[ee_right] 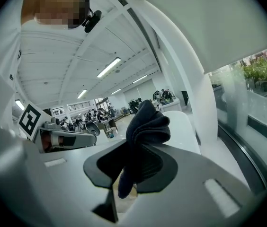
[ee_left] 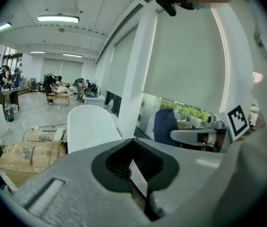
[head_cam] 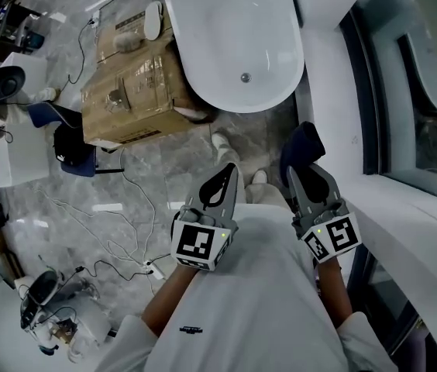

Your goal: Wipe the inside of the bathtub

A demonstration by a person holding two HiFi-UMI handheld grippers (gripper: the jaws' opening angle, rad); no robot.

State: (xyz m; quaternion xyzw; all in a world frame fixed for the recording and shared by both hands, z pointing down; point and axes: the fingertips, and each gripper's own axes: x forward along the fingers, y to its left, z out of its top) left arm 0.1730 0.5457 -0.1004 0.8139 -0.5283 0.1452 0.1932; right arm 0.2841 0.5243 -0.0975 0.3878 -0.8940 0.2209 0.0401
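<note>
Item 1, lower centre: white shirt (head_cam: 257, 316) of the person, directly beneath the lens.
Item 2, mid-frame: left gripper (head_cam: 230, 173), jaws pressed together on nothing.
Item 3, just right of it: right gripper (head_cam: 296, 175), jaws pinching a dark cloth (head_cam: 302, 144) that bunches past the tips.
Item 4, top centre: bathtub (head_cam: 226, 29), white, empty, well apart from both grippers. A cardboard box (head_cam: 129, 91) sits at its left.
Handling note: carry the cloth over the rim, press it flat on the inner wall, stroke toward the drain (head_cam: 244, 77).

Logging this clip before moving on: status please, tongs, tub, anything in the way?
Left tongs shut, empty. Right tongs shut on dark cloth. Bathtub ahead, not yet touched. Cardboard box beside tub, not blocking.
</note>
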